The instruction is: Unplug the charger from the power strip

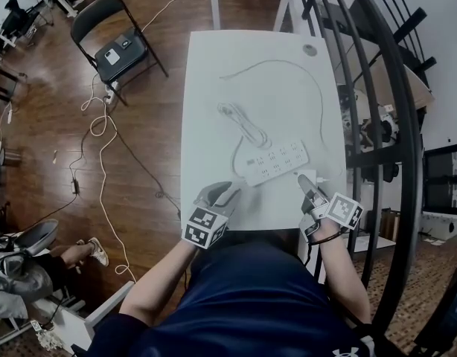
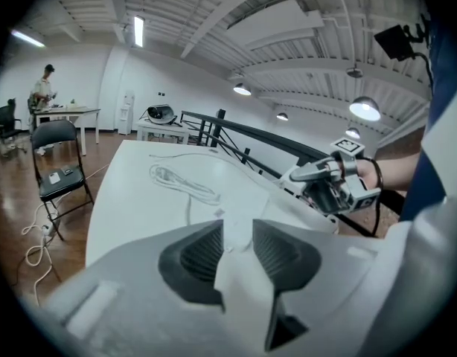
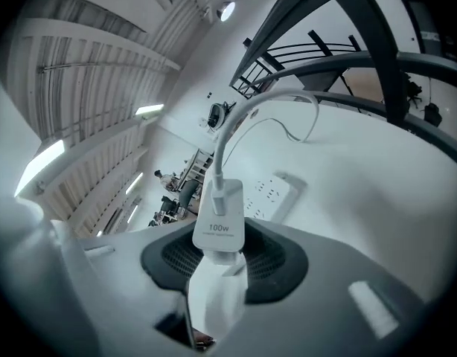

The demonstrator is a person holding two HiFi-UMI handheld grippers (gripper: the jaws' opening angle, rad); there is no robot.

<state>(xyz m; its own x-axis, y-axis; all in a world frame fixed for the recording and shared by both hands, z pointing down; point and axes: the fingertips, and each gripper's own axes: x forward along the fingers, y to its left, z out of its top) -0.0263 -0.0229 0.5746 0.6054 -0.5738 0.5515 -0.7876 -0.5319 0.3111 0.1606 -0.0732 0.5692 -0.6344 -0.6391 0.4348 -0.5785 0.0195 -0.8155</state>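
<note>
Right gripper (image 3: pixel 221 257) is pinching the charger (image 3: pixel 219 225), already free of the power strip (image 1: pixel 277 162). Left gripper (image 2: pixel 236 245) is hanging slack, empty. I'd be holding firm and setting it down gently.

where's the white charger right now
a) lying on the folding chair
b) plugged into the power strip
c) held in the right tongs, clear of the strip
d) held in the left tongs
c: the right gripper view shows the charger clamped between the right tongs, its cable trailing away, while the power strip lies apart on the table.
</note>
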